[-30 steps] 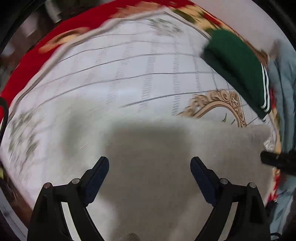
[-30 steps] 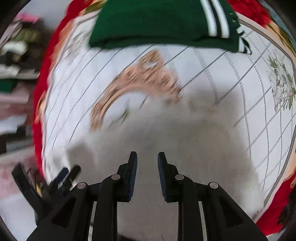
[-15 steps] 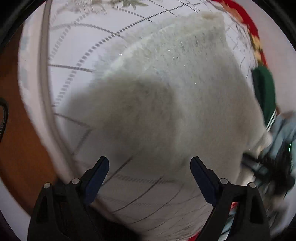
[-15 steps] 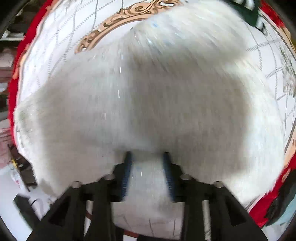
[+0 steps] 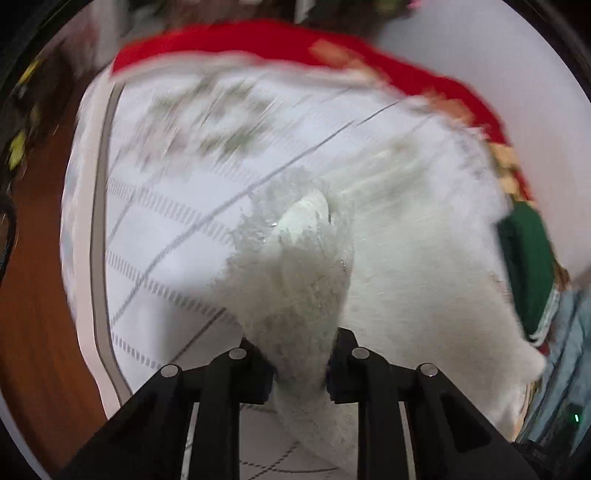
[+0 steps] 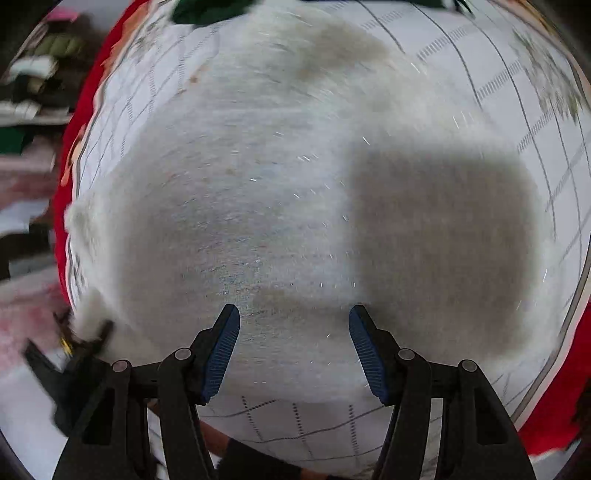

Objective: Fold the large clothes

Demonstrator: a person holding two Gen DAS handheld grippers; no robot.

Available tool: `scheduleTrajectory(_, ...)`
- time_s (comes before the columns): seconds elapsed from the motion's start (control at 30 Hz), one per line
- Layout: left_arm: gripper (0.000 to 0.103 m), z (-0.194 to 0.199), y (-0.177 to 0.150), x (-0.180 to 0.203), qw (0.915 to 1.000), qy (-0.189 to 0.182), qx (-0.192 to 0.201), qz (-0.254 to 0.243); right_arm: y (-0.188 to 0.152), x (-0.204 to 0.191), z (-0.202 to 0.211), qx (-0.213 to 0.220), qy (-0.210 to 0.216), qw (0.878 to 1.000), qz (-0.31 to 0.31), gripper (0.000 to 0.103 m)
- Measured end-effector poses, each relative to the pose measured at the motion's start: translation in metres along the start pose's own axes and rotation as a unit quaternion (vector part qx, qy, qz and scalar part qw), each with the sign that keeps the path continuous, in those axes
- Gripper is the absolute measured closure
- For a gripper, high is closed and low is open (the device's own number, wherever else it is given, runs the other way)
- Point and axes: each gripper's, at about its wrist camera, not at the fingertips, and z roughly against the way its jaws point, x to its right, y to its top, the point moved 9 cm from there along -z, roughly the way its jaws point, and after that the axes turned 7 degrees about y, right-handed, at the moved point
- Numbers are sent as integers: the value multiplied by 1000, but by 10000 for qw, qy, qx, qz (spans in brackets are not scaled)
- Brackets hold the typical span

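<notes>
A large white fluffy garment (image 5: 406,277) lies spread on a white quilt with grey grid lines (image 5: 166,221). My left gripper (image 5: 299,363) is closing on a raised fold of that garment, and the fabric is bunched tight between its pads. In the right wrist view the garment (image 6: 258,166) fills the middle. My right gripper (image 6: 293,321) hovers just above it near its front edge; its jaws are opening with nothing pinched between them. The left gripper (image 6: 77,350) shows blurred at the far left, at the garment's corner.
A folded green garment with white stripes (image 5: 528,266) lies at the quilt's right side, also seen as the green garment (image 6: 207,9) at the top. The quilt has a red border (image 5: 258,40). Light blue clothes (image 5: 569,350) sit beyond it. Brown floor (image 5: 33,314) is on the left.
The left gripper swung across the quilt, rolled, and went from wide open to clamped on a fold of the white garment. The right gripper opened and sank over the garment.
</notes>
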Motion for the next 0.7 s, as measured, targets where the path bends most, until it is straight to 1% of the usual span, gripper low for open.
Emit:
scheduleTrajectory(0.03, 87, 14, 8, 10, 9995, -222, 186, -149, 1, -4, 1, -9, -8, 10000, 71, 39)
scheduleTrajectory(0.07, 88, 29, 15, 18, 9975, -525, 401, -239, -2, -5, -1, -11, 19, 9999, 134, 39)
scheduleTrajectory(0.1, 88, 37, 17, 22, 9951, -809, 506, -277, -3, -6, 2, -5, 79, 9998, 164, 39)
scheduleTrajectory(0.13, 88, 43, 19, 28, 9909, -1187, 543, -317, -2, -10, -2, -9, 121, 9998, 163, 39)
scheduleTrajectory(0.2, 87, 32, 21, 31, 9863, -1601, 344, -174, 3, -1, 4, 15, 239, 9997, 75, 39)
scheduleTrajectory(0.23, 86, 18, 19, 24, 9833, -1816, 99, 75, 4, 6, 6, 4, 344, 9994, -1, 39)
scheduleTrajectory(0.27, 84, 2, 16, 15, 9806, -1931, -106, 319, 7, 11, 7, -19, 424, 9991, -69, 39)
scheduleTrajectory(0.33, 74, -18, 6, 8, 9765, -2044, -325, 595, 5, 23, 10, -65, 555, 9983, -165, 39)
scheduleTrajectory(0.37, 70, -32, 2, 6, 9709, -2217, -477, 775, 5, 25, 9, -85, 567, 9982, -152, 39)
scheduleTrajectory(0.43, 49, -49, -4, 11, 9658, -2322, -617, 979, 4, 25, 8, -92, 563, 9984, -67, 39)
scheduleTrajectory(0.47, 45, -51, -6, 13, 9648, -2351, -610, 1012, 3, 24, 7, -95, 557, 9984, -29, 39)
scheduleTrajectory(0.5, 43, -56, -5, 16, 9682, -2219, -532, 1027, 3, 22, 6, -97, 557, 9984, -14, 39)
scheduleTrajectory(0.53, 42, -56, -4, 23, 9698, -2175, -488, 988, 1, 23, 8, -106, 564, 9983, -8, 39)
scheduleTrajectory(0.57, 42, -54, -3, 28, 9754, -1999, -390, 839, 0, 23, 10, -122, 583, 9982, -28, 39)
scheduleTrajectory(0.6, 45, -54, 1, 35, 9820, -1758, -270, 638, 1, 16, 6, -119, 596, 9981, -65, 39)
scheduleTrajectory(0.63, 64, -52, 5, 39, 9860, -1584, -155, 495, 0, 17, 11, -90, 599, 9981, -108, 39)
scheduleTrajectory(0.67, 80, -50, 10, 43, 9915, -1268, -39, 281, -1, 22, 20, -18, 576, 9983, -128, 39)
scheduleTrajectory(0.7, 88, -47, 15, 45, 9935, -1131, 35, 151, -1, 24, 26, 56, 534, 9985, -139, 39)
